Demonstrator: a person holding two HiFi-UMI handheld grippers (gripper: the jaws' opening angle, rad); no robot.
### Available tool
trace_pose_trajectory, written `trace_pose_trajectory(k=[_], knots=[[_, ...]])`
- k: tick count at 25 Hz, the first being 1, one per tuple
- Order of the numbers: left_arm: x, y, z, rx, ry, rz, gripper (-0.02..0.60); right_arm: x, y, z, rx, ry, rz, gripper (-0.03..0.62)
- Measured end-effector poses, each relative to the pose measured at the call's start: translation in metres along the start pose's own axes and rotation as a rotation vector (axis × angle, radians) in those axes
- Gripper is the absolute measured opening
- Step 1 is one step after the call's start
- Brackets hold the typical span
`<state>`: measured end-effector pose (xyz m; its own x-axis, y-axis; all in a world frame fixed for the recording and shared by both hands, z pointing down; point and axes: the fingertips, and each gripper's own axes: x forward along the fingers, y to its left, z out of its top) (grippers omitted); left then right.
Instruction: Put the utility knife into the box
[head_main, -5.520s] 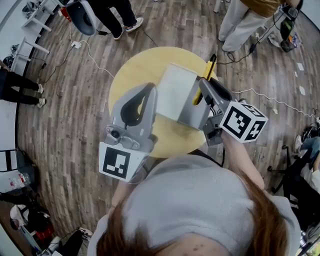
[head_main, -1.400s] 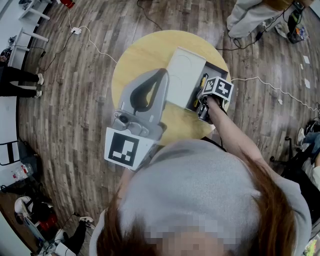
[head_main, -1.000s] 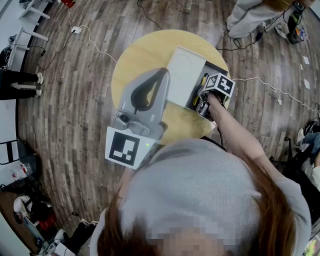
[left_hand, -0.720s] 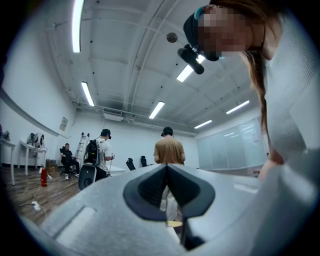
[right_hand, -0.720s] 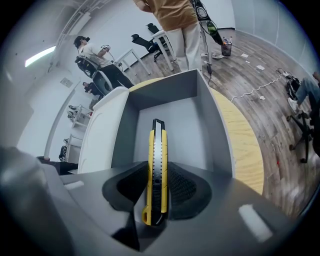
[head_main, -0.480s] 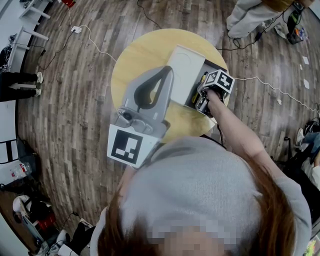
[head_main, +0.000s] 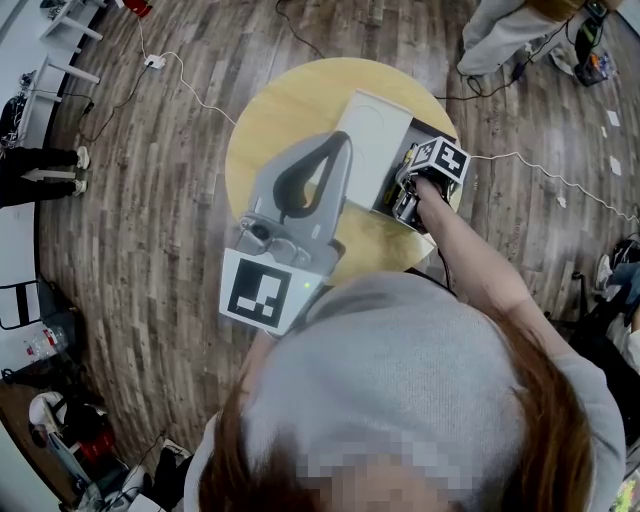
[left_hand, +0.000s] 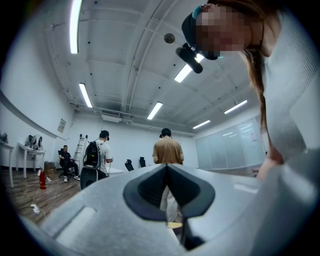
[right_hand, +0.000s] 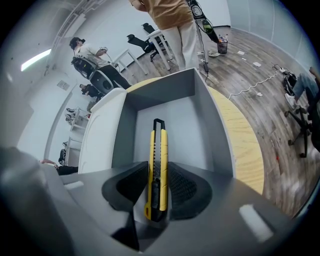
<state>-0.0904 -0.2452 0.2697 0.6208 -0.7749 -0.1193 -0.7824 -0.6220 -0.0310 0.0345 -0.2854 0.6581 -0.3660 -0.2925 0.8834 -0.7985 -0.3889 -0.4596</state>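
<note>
A yellow and black utility knife (right_hand: 158, 165) stands between the pads of my right gripper (right_hand: 158, 187), its tip pointing down into the open grey box (right_hand: 165, 95). The jaws are opening, but the pads still lie against the knife's sides. In the head view the right gripper (head_main: 405, 195) reaches down into the box (head_main: 432, 132) at the right side of the round yellow table (head_main: 290, 110). The box's white lid (head_main: 372, 150) lies to its left. My left gripper (head_main: 335, 140) hangs high above the table, shut and empty, with its tips meeting (left_hand: 167, 167).
The table is small, with wooden floor all around it. A white cable (head_main: 540, 175) runs across the floor at the right. A person's legs (head_main: 500, 40) stand beyond the table at the back right, and more people are farther back in the room (left_hand: 167, 147).
The right gripper with the knife has stayed down in the box, shifting only slightly. The left gripper has drifted a little right and up in the head view.
</note>
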Motion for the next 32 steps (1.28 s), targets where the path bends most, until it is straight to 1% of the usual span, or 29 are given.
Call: trace_pose_trajectory(k=[3, 5, 8, 13, 16, 22, 29, 32], knots=[[-0.001, 0.0, 0.0, 0.0, -0.001, 0.002, 0.003, -0.001, -0.001, 0.001, 0.005, -0.016, 0.004, 0.134], [-0.002, -0.001, -0.001, -0.004, 0.001, 0.001, 0.003, -0.004, -0.001, 0.005, 0.039, -0.038, 0.017, 0.15], [-0.003, -0.002, -0.002, -0.006, 0.004, -0.004, 0.003, -0.01, 0.003, 0.009, 0.075, -0.06, 0.045, 0.149], [0.002, -0.007, -0.003, -0.006, 0.002, -0.027, 0.003, -0.028, 0.016, 0.011, 0.029, -0.094, 0.087, 0.149], [0.006, -0.011, -0.004, -0.01, 0.002, -0.04, 0.003, -0.052, 0.033, 0.014, -0.055, -0.143, 0.138, 0.149], [0.016, -0.019, -0.003, -0.009, 0.0, -0.063, 0.003, -0.123, 0.082, 0.029, -0.344, -0.339, 0.233, 0.133], [0.024, -0.024, -0.002, -0.001, -0.003, -0.075, 0.003, -0.2, 0.131, 0.036, -0.551, -0.548, 0.323, 0.132], [0.024, -0.024, 0.0, 0.005, -0.002, -0.078, 0.003, -0.233, 0.154, 0.036, -0.639, -0.646, 0.363, 0.107]])
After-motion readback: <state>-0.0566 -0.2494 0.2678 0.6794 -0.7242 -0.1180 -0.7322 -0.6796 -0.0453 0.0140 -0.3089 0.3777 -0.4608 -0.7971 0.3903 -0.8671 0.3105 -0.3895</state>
